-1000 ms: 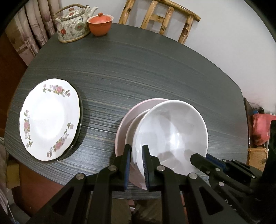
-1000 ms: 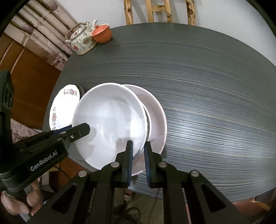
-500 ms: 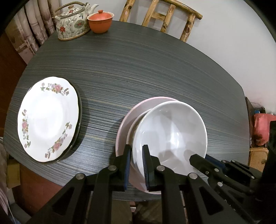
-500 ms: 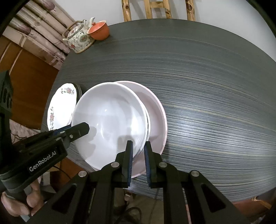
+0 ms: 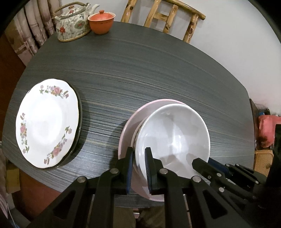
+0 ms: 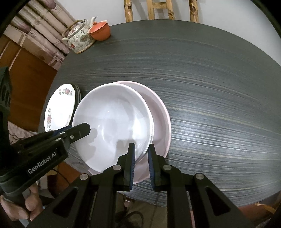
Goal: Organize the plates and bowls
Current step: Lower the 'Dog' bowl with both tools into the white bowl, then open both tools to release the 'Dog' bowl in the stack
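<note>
A white bowl (image 5: 173, 133) (image 6: 112, 122) sits nested in a second white bowl (image 6: 152, 126) on a pink plate (image 5: 133, 122) (image 6: 161, 119) at the table's near edge. My left gripper (image 5: 139, 163) is shut on the top bowl's near-left rim, one finger inside and one outside. My right gripper (image 6: 141, 154) pinches the bowl's near-right rim the same way. Each gripper shows in the other's view at the bowl's opposite side. To the left lies a floral plate (image 5: 47, 122) (image 6: 59, 108) on top of a dark plate (image 5: 79, 114).
A flowered teapot (image 5: 73, 24) and an orange lidded cup (image 5: 101, 22) stand at the dark table's (image 5: 140, 70) far left. A bamboo chair (image 5: 165, 15) is behind the table. A hand (image 6: 26, 207) holds the left gripper's handle. The pink plate slightly overhangs the front edge.
Both views shifted only slightly. Both grippers keep their hold on the white bowl's rim, and the stack stays in the same spot on the table.
</note>
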Action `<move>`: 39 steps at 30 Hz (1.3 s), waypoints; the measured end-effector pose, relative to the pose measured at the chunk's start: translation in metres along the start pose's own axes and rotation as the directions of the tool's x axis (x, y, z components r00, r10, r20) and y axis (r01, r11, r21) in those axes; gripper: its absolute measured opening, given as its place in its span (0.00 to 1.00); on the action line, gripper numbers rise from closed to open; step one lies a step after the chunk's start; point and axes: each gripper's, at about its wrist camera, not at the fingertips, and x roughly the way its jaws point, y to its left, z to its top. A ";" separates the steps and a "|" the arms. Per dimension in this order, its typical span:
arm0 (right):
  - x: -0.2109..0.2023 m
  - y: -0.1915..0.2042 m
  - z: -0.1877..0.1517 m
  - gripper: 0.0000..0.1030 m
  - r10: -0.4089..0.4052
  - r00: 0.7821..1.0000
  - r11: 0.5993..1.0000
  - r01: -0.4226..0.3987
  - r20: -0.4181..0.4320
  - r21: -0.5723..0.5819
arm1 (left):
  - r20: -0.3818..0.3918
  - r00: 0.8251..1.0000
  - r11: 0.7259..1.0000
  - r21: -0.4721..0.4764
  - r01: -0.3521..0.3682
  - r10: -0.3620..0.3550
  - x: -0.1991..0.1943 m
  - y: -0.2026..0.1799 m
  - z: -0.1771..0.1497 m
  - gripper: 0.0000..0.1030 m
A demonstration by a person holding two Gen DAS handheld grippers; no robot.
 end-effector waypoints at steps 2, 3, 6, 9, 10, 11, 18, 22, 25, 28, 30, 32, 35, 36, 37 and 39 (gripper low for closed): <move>-0.001 0.001 0.000 0.16 -0.005 1.000 1.000 0.005 0.009 0.001 | 0.008 1.000 1.000 0.002 0.006 -0.006 -0.001 0.000 0.000 0.12; -0.001 0.002 -0.001 0.16 -0.007 1.000 1.000 0.007 0.012 0.000 | 0.011 1.000 1.000 0.003 0.006 -0.006 -0.001 0.000 0.001 0.12; -0.002 0.003 -0.003 0.20 0.000 1.000 1.000 0.000 0.021 0.001 | 0.026 1.000 1.000 0.006 0.013 -0.013 -0.002 0.001 0.000 0.12; -0.003 0.005 -0.004 0.24 -0.004 1.000 1.000 0.004 0.030 -0.008 | 0.057 0.998 1.000 0.017 0.008 -0.009 -0.006 -0.001 -0.002 0.12; -0.004 0.006 -0.005 0.25 -0.009 0.999 1.000 0.010 0.038 -0.013 | 0.069 0.998 1.000 0.020 0.010 -0.011 -0.008 -0.001 -0.003 0.13; -0.004 0.007 -0.006 0.25 -0.013 0.999 1.000 0.013 0.041 -0.016 | 0.075 0.997 1.000 0.024 0.009 -0.011 -0.009 -0.002 -0.003 0.13; -0.007 0.006 -0.005 0.27 -0.009 0.998 1.000 0.009 0.059 -0.007 | 0.101 0.994 0.999 0.011 0.040 -0.041 -0.015 0.001 -0.004 0.13; -0.014 0.006 -0.005 0.38 0.005 0.996 1.000 -0.005 0.091 -0.004 | 0.140 0.989 0.999 0.037 0.038 -0.043 -0.025 0.001 -0.006 0.19; -0.025 0.007 -0.006 0.39 0.008 0.992 1.000 -0.008 0.124 -0.003 | 0.161 0.986 0.999 0.037 0.036 -0.042 -0.032 0.003 -0.008 0.22; -0.033 0.006 -0.006 0.40 0.024 0.990 1.000 -0.025 0.142 0.006 | 0.178 0.983 0.999 0.031 0.033 -0.039 -0.037 0.007 -0.009 0.23; -0.038 0.004 -0.007 0.40 0.026 0.987 0.999 -0.029 0.157 0.014 | 0.192 0.981 0.999 0.026 0.030 -0.035 -0.039 0.010 -0.011 0.24; -0.043 0.002 -0.007 0.40 0.029 0.984 0.999 -0.033 0.175 0.022 | 0.203 0.979 0.999 0.023 0.032 -0.036 -0.042 0.012 -0.011 0.26; -0.049 -0.003 -0.010 0.40 0.036 0.981 0.998 -0.043 0.191 0.036 | 0.217 0.975 0.999 0.011 0.040 -0.041 -0.045 0.017 -0.014 0.30; -0.051 -0.004 -0.012 0.40 0.041 0.980 0.998 -0.049 0.196 0.040 | 0.219 0.975 0.999 0.007 0.039 -0.040 -0.046 0.019 -0.015 0.32; -0.052 -0.006 -0.014 0.40 0.042 0.979 0.997 -0.052 0.199 0.048 | 0.222 0.974 0.999 0.003 0.041 -0.040 -0.048 0.021 -0.016 0.33; -0.053 -0.010 -0.016 0.40 0.046 0.978 0.997 -0.059 0.204 0.058 | 0.225 0.973 0.999 -0.012 0.046 -0.043 -0.049 0.026 -0.017 0.33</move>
